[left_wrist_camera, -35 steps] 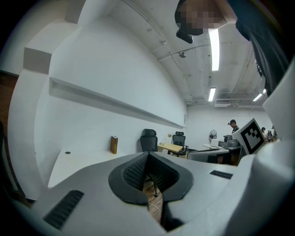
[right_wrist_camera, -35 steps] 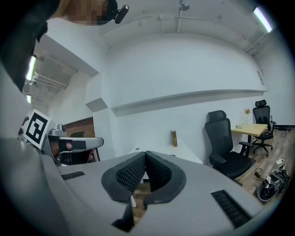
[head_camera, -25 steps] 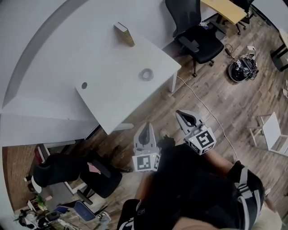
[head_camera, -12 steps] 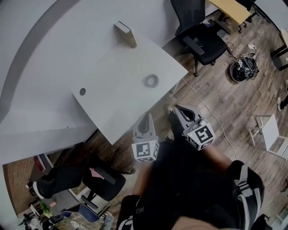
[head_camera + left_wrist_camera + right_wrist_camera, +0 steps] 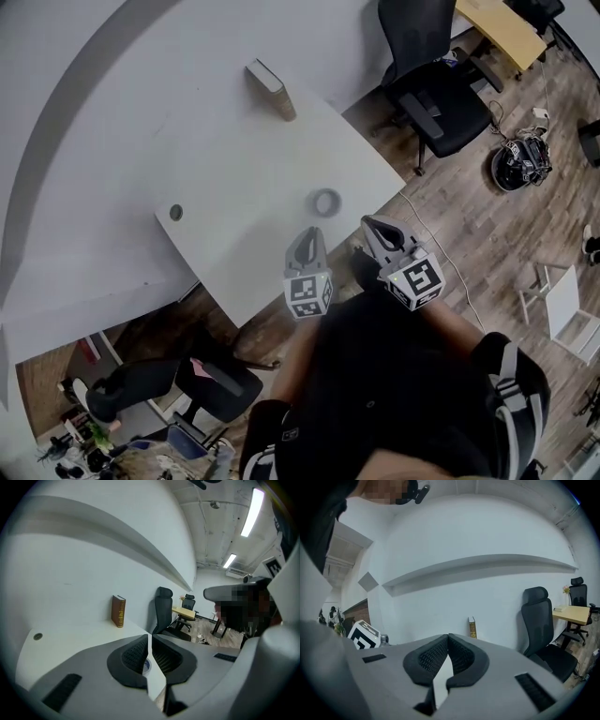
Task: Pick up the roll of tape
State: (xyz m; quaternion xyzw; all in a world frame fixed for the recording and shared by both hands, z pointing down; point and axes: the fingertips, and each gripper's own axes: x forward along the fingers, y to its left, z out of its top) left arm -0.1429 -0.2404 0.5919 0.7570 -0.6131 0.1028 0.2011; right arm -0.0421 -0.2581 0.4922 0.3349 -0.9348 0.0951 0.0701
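the pick-up has not begun: the roll of tape [image 5: 325, 201] lies flat and untouched on the white counter [image 5: 234, 178], near the edge closest to the person. from left to right: a small dark round fitting [image 5: 175, 212] sits by the counter's left corner. a brown book [image 5: 270, 89] stands upright at the far edge, well apart from the tape. the left gripper [image 5: 307, 232] hovers at the near edge, just short of the tape, its fingers [image 5: 133, 656] pressed together on nothing. the right gripper [image 5: 368, 223] is beside it, its fingers also closed and empty. a black office chair [image 5: 436, 84] stands past the counter's right corner. nothing blocks the tape; opening, reaching, closing and lifting all seem left to do.
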